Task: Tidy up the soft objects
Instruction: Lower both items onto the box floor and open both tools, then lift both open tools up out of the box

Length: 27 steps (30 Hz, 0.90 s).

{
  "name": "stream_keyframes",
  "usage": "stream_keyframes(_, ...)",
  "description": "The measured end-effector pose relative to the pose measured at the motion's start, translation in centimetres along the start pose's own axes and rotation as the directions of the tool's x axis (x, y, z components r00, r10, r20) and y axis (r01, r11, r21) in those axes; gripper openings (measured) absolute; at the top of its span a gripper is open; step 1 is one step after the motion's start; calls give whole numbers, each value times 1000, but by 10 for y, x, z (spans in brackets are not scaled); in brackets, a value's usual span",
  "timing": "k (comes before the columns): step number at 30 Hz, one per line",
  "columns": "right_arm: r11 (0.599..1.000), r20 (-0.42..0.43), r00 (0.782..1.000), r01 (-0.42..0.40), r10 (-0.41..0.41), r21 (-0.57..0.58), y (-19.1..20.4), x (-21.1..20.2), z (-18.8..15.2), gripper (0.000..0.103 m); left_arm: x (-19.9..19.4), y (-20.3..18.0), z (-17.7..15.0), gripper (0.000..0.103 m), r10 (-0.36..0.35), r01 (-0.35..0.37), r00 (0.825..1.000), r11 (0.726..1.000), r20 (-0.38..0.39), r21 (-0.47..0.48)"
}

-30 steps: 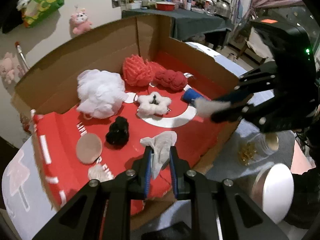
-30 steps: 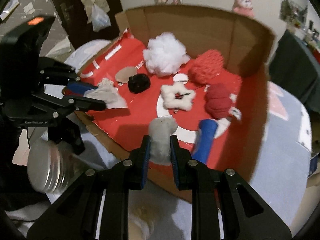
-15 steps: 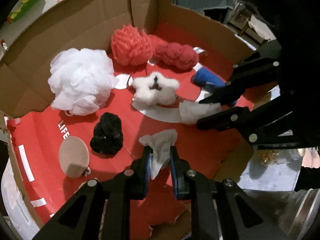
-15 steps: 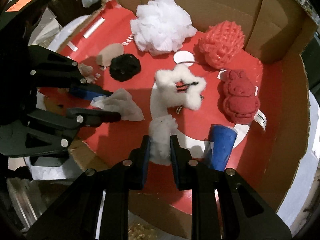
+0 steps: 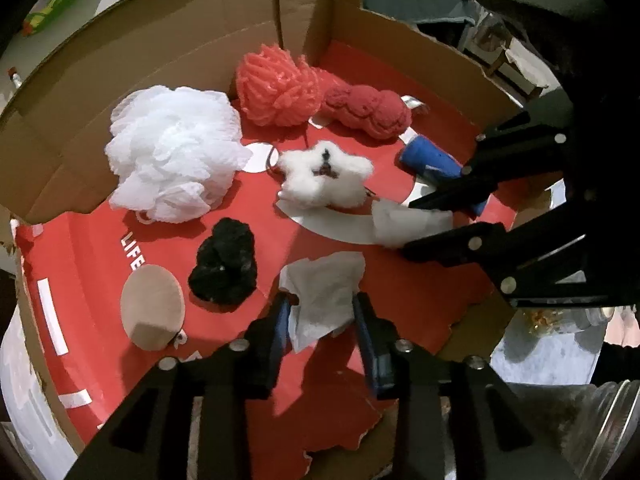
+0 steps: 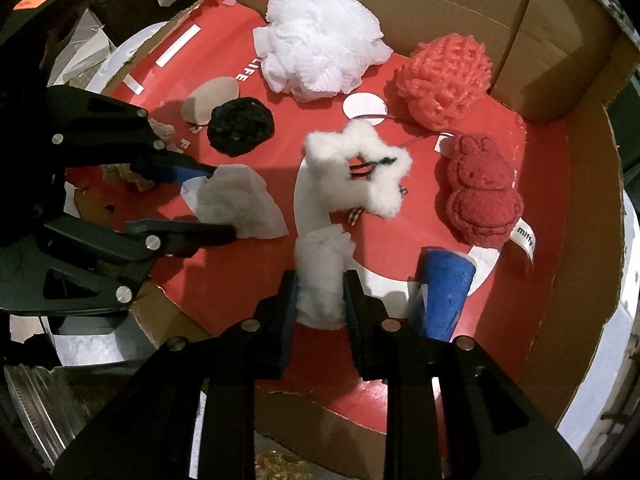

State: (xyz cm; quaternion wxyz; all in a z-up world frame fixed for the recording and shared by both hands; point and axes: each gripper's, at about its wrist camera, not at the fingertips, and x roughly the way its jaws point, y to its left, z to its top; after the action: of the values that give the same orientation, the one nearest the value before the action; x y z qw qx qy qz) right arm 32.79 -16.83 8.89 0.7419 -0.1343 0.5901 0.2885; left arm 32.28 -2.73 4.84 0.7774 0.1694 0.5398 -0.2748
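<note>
Lowered deeper into the cardboard box [image 5: 180, 52] than a second ago. Left gripper [image 5: 322, 320] opening, releasing the crumpled tissue [image 5: 324, 292]. Right gripper [image 6: 320, 300] clenched on the white cotton wad [image 6: 322, 276].

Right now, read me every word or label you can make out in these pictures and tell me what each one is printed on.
"LIFE": white letters on the red box floor, beside the white mesh bath pouf.
"miffy": white tag on the red rabbit-shaped sponge.
More white letters near the tan round sponge are partly hidden, unreadable.
</note>
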Motion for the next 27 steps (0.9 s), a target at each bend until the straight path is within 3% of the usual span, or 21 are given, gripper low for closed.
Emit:
stream_keyframes(3,1000,2,1000,3,-3,2,3,0,0,32,-10,1,-3,47,-6,6,1000,1000,29,-20)
stream_keyframes(5,1000,17,1000,13,-13,3,5,-4,-1,68,-17,2,-6,50,-4,6,999,999,51,-36)
stream_keyframes(6,1000,30,999,22,-22,0,5,-6,-3,71,-21,1,-7,52,0,3,998,999,59,-45)
stream_keyframes(10,998,77,995,61,-63,20,6,-20,-4,71,-42,2,-18,66,29,-17,993,994,118,-106)
stream_keyframes(12,996,103,991,84,-87,33,8,-31,-6,71,-52,2,-23,81,57,-36,988,989,146,-141)
stream_keyframes(15,992,133,985,95,-106,87,9,-46,-11,71,-70,1,-31,93,102,-62,972,980,213,-187)
stream_keyframes(21,975,197,970,101,-141,199,9,-65,-27,79,-79,7,-45,98,197,-114,950,941,243,-318)
stream_keyframes(27,956,212,960,123,-182,265,13,-62,-40,79,-72,15,-58,98,209,-99,954,895,213,-435)
